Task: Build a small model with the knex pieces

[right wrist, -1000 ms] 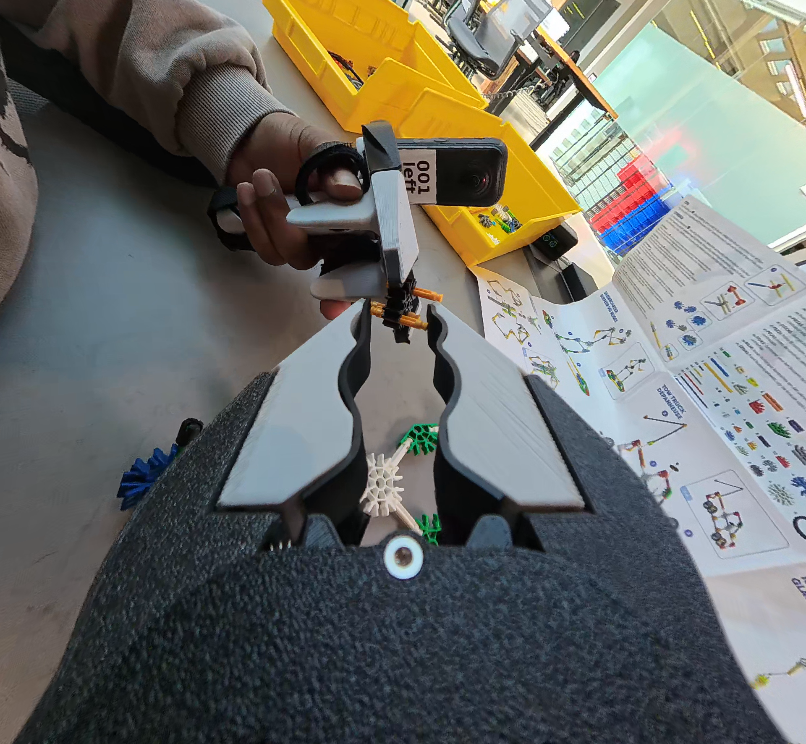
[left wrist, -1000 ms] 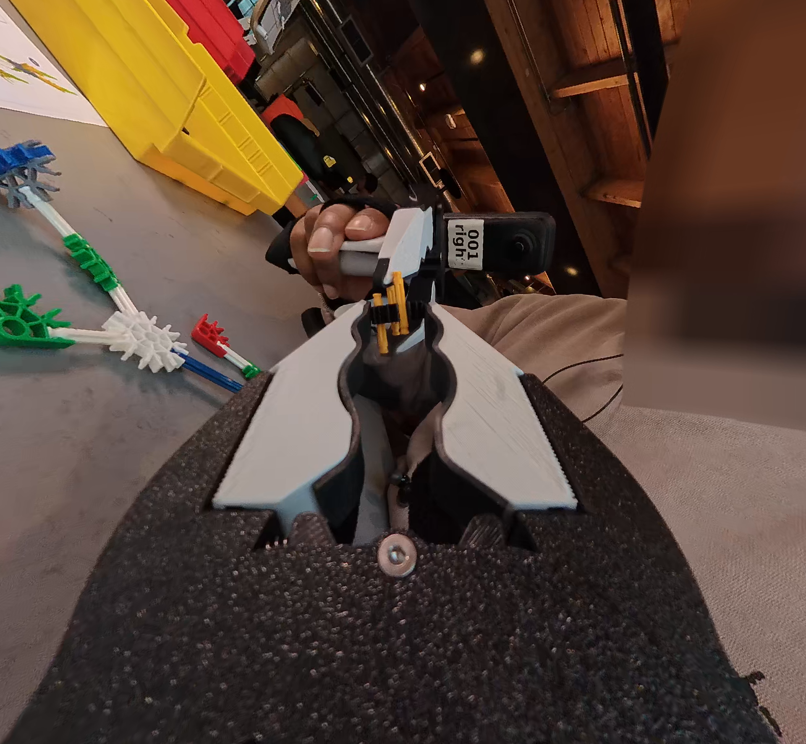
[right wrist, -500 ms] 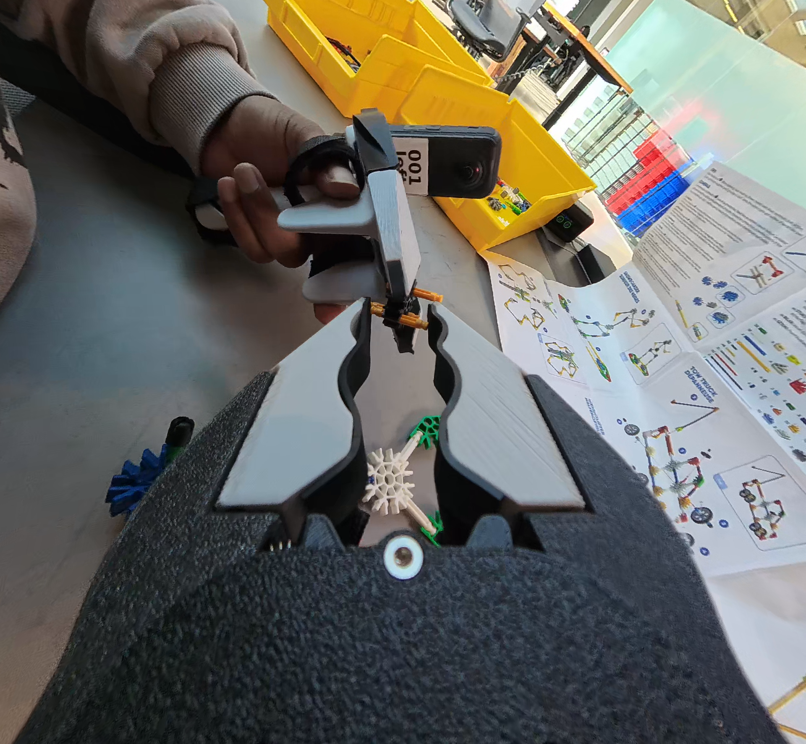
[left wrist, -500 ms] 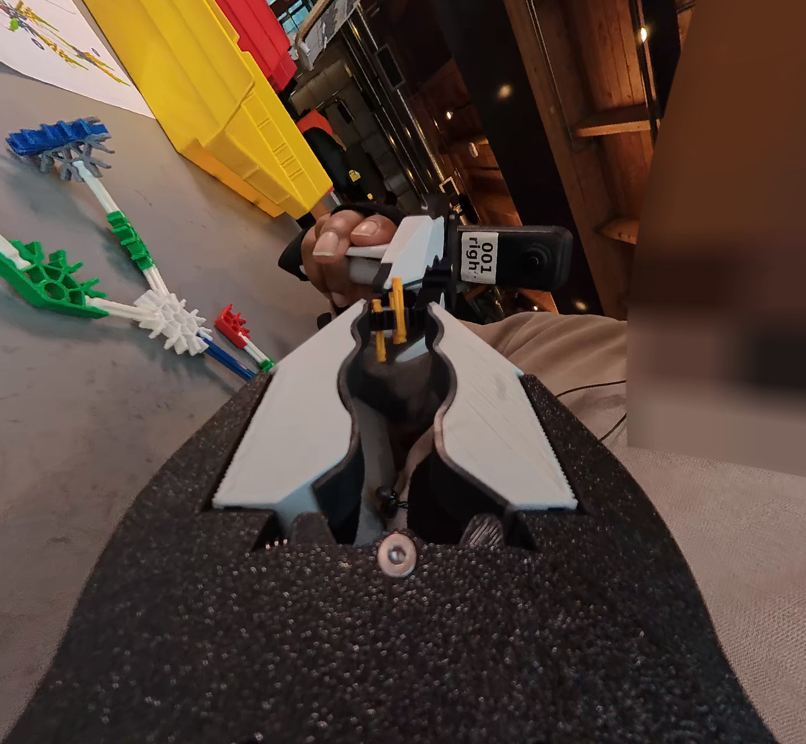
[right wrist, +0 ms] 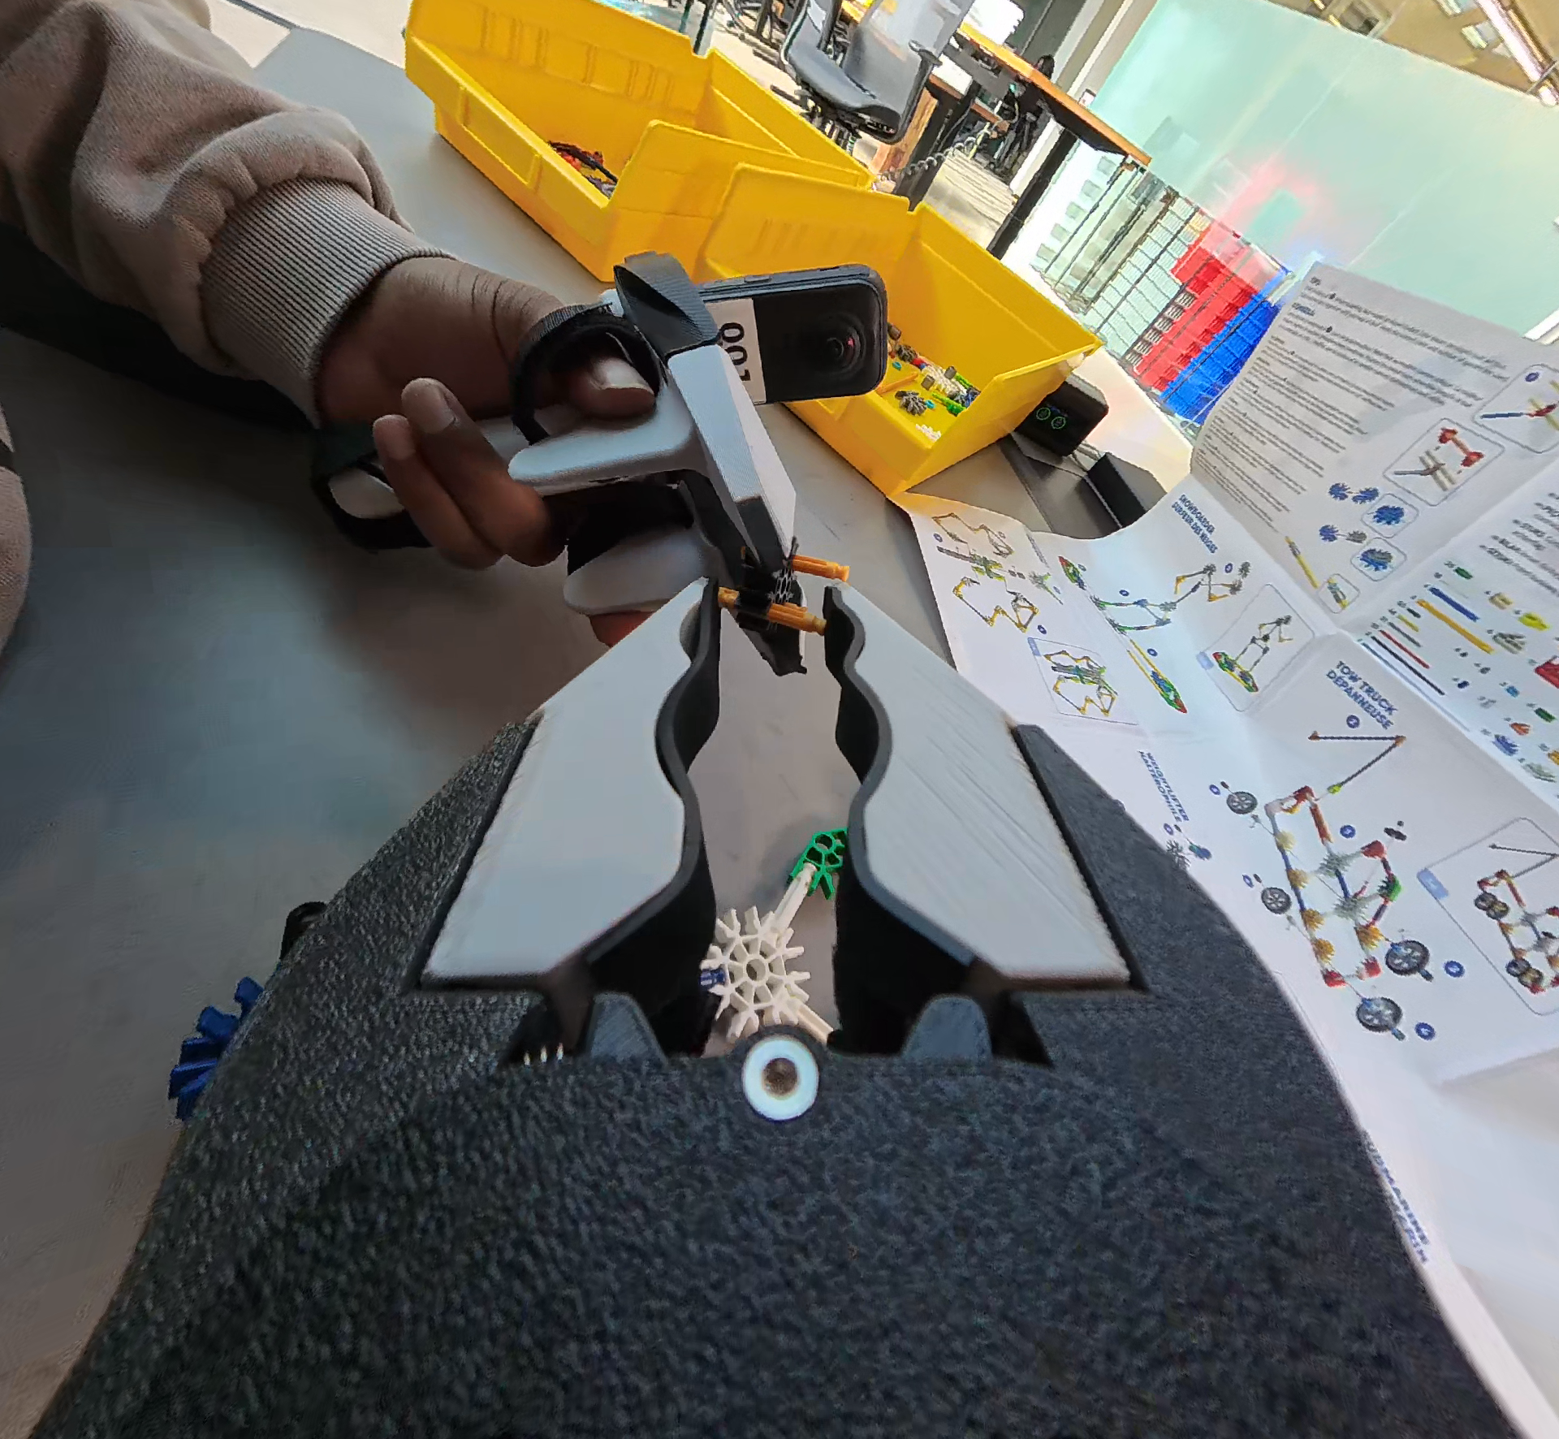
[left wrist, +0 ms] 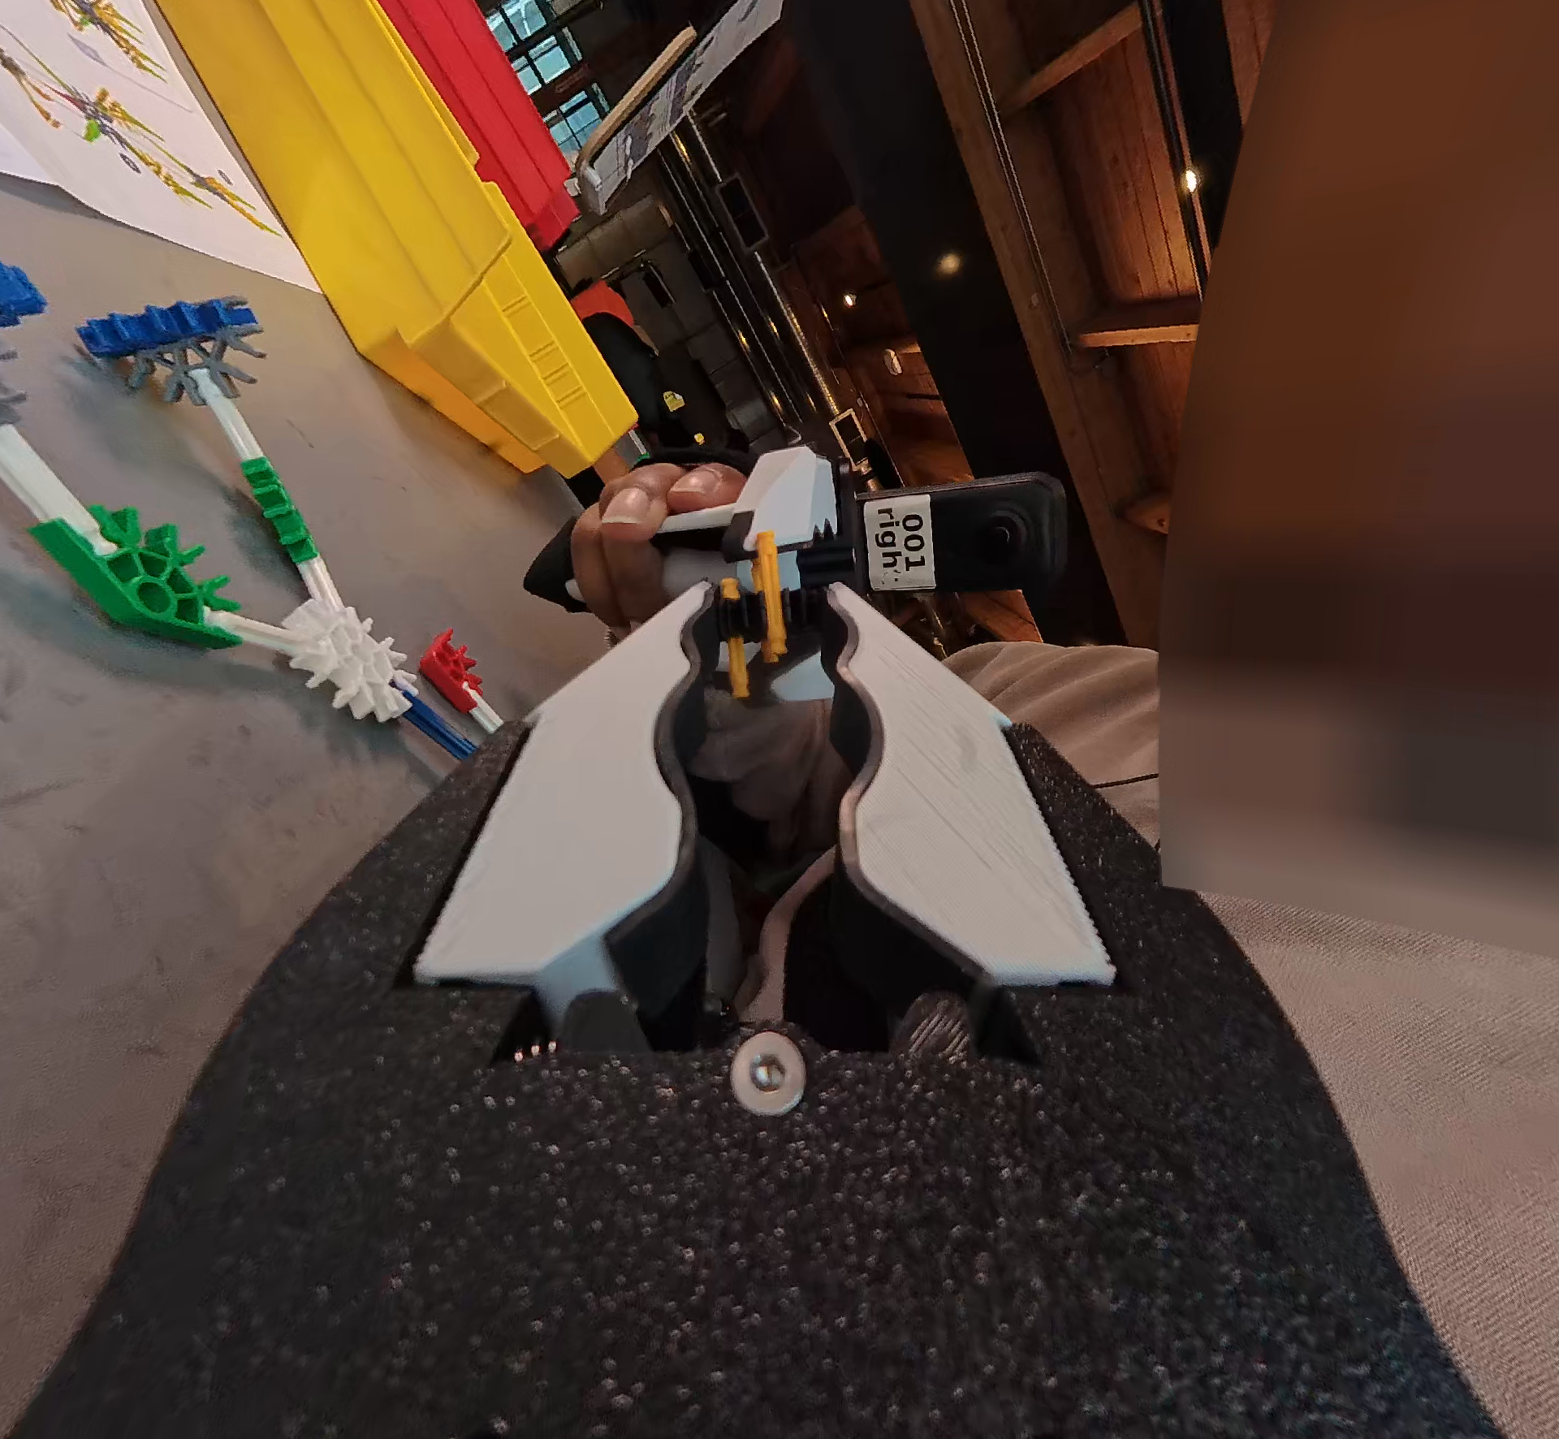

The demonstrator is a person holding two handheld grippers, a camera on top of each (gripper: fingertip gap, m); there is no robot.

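A small black connector with two short yellow rods (left wrist: 753,612) hangs in the air between my two grippers, which face each other tip to tip. My left gripper (left wrist: 769,597) is shut on the black connector. The piece also shows in the right wrist view (right wrist: 772,597), with its rods lying crosswise. My right gripper (right wrist: 768,595) has its tips closed on the rod ends. A hand holds each gripper. A built rod model lies on the grey table below: white snowflake connector (left wrist: 346,652), green connector (left wrist: 139,584), blue and grey connectors (left wrist: 169,340), red connector (left wrist: 451,669).
Yellow bins (right wrist: 590,133) with small parts stand at the back of the table, and a red bin (left wrist: 472,65) lies behind one. A printed instruction sheet (right wrist: 1265,681) covers the right side. A black device (right wrist: 1059,415) sits by the bins. A beige sleeve (right wrist: 169,175) is at left. Left and right tips are no more than a few centimetres apart.
Both grippers stay together on the piece. The left wrist view has swung so more of the table model and the sheet show. The left gripper now leans more steeply over the piece.
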